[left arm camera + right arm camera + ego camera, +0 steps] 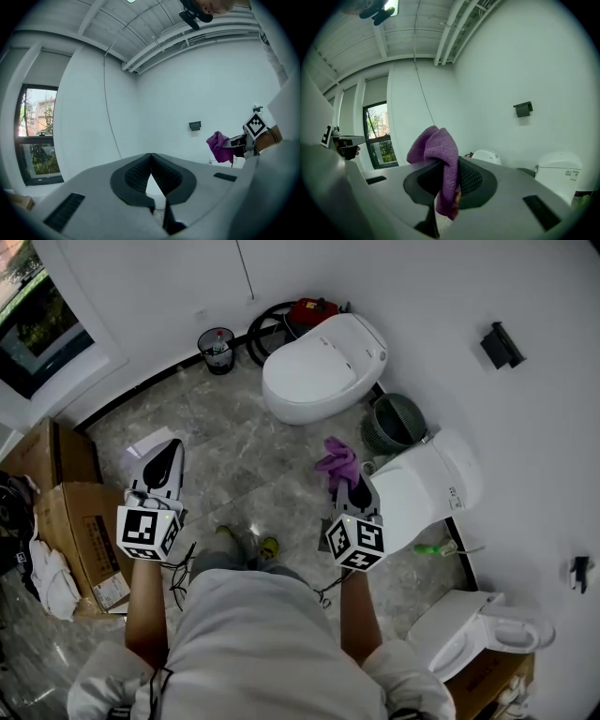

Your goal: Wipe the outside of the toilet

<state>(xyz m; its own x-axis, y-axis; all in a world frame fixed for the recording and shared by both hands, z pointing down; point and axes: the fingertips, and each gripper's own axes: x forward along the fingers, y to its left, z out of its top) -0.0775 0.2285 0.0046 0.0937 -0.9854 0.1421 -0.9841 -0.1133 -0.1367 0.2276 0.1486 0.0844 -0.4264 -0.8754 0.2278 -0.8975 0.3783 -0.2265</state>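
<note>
right tool (443, 180) is clamped on a purple microfibre cloth (436, 150), which is bunched above the jaws with a tail hanging below them. left tool (151, 174) has its jaw tips together with nothing between them, and is held out over the grey marble floor (234, 465), well apart from the right one. in the head view the cloth (336, 462) sits just beside the white closed-lid toilet at the right wall (427, 488), not touching it. a second white closed-lid toilet (319, 367) stands further ahead, with a dark green mesh basket (394, 423) between the two. a third white toilet with its seat open (478, 634) is near the person's right side. brown cardboard boxes (80, 531) lie on the floor to the left.
</note>
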